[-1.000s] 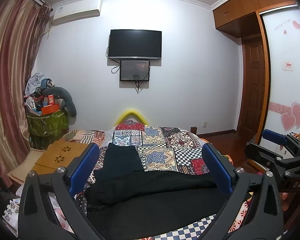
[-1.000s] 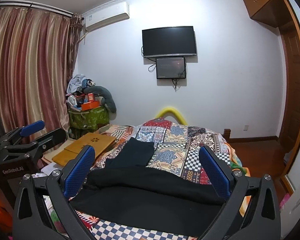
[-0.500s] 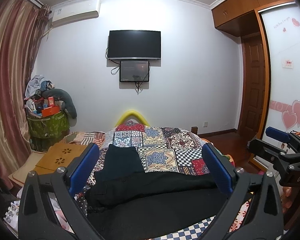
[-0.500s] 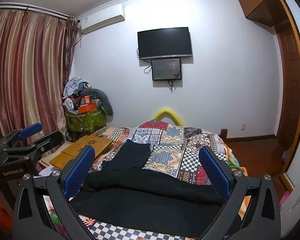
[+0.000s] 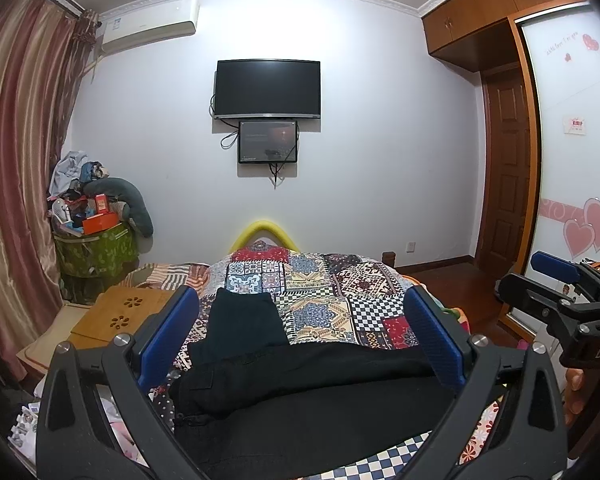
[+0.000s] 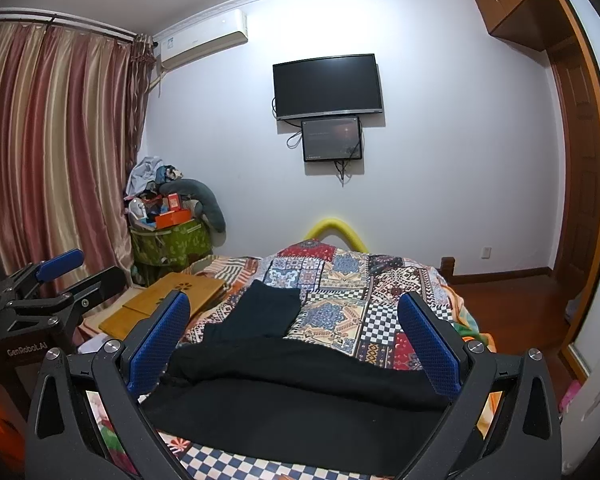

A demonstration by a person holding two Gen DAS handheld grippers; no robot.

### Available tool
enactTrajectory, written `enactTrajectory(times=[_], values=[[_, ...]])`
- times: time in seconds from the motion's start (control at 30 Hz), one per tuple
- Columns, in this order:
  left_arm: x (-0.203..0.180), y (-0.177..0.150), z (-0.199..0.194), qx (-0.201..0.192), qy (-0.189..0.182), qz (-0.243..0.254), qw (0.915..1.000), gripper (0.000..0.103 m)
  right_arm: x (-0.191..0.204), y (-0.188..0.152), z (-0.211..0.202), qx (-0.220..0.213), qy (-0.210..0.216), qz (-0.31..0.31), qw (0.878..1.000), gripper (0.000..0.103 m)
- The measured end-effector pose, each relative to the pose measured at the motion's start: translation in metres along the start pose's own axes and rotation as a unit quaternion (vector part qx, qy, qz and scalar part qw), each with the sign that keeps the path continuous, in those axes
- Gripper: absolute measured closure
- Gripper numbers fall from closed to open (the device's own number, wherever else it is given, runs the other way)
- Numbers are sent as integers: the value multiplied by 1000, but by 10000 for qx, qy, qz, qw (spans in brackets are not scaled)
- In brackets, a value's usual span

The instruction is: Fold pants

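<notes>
Black pants (image 5: 312, 396) lie spread across the near part of the bed, also in the right wrist view (image 6: 300, 392). A dark folded garment (image 5: 242, 326) lies further back on the patchwork quilt (image 5: 340, 292); it shows in the right wrist view (image 6: 266, 312) too. My left gripper (image 5: 300, 340) is open and empty, held above the pants. My right gripper (image 6: 294, 340) is open and empty too, above the pants. The right gripper shows at the right edge of the left wrist view (image 5: 560, 300), the left gripper at the left edge of the right wrist view (image 6: 56, 284).
A wooden lap desk (image 5: 120, 316) lies at the bed's left. A green bin piled with clutter (image 5: 96, 244) stands by the curtain (image 5: 16, 184). A TV (image 5: 268, 88) hangs on the far wall. A wardrobe and door (image 5: 508, 168) stand at the right.
Both cameras drift slightly: the right wrist view has tilted up and turned a little left. The pants and both jaws have not changed.
</notes>
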State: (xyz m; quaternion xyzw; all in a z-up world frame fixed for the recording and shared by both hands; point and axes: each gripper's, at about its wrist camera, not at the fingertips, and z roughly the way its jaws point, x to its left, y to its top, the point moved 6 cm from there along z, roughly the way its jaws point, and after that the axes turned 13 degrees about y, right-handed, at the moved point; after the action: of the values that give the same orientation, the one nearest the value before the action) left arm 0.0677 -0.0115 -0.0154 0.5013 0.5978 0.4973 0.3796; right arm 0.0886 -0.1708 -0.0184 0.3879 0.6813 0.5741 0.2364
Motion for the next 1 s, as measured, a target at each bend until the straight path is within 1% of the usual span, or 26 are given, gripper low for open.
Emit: enactTrajectory(times=[0.83, 1.0], values=[[3, -1, 3, 18, -50, -67, 10000, 0, 0, 1, 0, 8, -3, 70, 10000, 0], [3, -3, 10, 14, -30, 12, 10000, 0, -4, 1, 7, 41, -35, 87, 9999, 0]])
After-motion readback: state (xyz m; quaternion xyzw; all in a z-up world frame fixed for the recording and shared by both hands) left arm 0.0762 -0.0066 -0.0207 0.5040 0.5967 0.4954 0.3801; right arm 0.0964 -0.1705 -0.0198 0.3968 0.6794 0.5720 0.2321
